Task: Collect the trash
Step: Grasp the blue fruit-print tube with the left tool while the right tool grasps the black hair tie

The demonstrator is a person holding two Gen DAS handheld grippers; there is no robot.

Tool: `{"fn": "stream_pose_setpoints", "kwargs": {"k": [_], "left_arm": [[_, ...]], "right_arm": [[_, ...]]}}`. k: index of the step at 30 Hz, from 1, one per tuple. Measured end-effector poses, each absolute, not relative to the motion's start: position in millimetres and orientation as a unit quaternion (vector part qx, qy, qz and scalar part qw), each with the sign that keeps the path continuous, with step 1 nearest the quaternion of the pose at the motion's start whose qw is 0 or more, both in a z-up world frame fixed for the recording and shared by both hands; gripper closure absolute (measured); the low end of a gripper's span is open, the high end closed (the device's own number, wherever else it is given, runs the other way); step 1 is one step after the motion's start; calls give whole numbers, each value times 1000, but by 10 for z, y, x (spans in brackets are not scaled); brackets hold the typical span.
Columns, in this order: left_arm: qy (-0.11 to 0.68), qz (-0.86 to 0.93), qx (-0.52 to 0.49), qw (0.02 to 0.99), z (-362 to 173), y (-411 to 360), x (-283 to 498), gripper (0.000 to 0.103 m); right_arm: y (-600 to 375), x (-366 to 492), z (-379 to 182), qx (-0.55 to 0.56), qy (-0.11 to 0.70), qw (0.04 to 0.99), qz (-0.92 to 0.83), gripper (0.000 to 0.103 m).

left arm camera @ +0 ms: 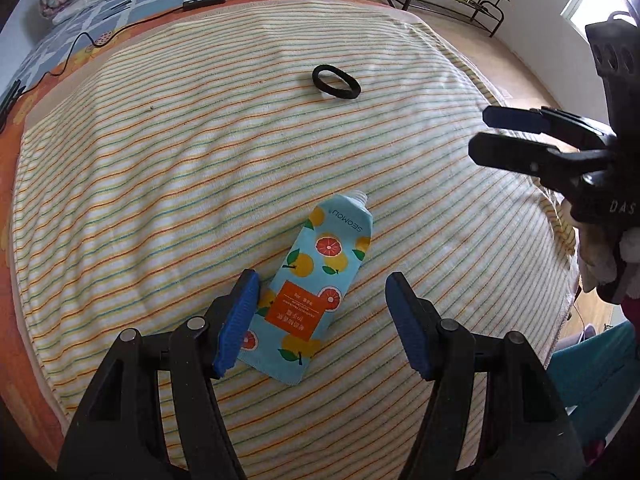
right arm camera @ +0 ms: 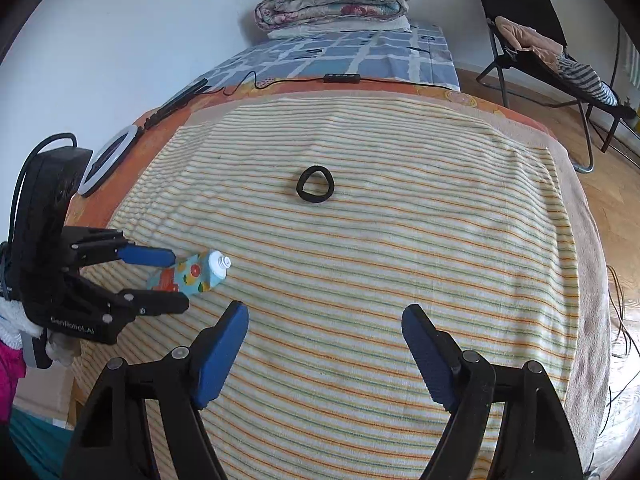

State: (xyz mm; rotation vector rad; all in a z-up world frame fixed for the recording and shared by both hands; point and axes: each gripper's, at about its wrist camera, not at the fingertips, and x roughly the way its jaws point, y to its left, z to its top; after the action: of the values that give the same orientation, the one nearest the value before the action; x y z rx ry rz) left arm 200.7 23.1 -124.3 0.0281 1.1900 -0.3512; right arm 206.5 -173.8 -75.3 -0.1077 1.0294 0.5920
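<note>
A flattened pale-blue squeeze tube printed with oranges, white nozzle uncapped, lies on a striped yellow-and-white towel covering the bed. Its long axis points away from the left gripper, whose wide-open, empty jaws straddle its crimped end. The right gripper, also open and empty, hangs farther from the tube, beyond its nozzle side.

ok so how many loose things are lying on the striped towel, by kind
Fruit-print tube: 1
Black hair tie: 1
Total on the striped towel: 2

The left gripper has its jaws open around the tube's lower end; the right gripper hovers open over bare towel.
</note>
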Motion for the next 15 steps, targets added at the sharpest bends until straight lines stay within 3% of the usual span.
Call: {"fn": "stream_pose_setpoints", "kwargs": {"k": [4,9,15], "left_arm": [[544,-145,52,825,-1261,136,1958,37],[523,-135,70,838,-1270,156,1874,60],[516,-125,59,845,-1235,253,1853,66]], "right_arm": [[-1598,2324,-774,-43,472,836,276,26],[-1377,2545,-914,-59,473,835,274,34],[-1222,2709,-1076,-58,478,834,269,36]]}}
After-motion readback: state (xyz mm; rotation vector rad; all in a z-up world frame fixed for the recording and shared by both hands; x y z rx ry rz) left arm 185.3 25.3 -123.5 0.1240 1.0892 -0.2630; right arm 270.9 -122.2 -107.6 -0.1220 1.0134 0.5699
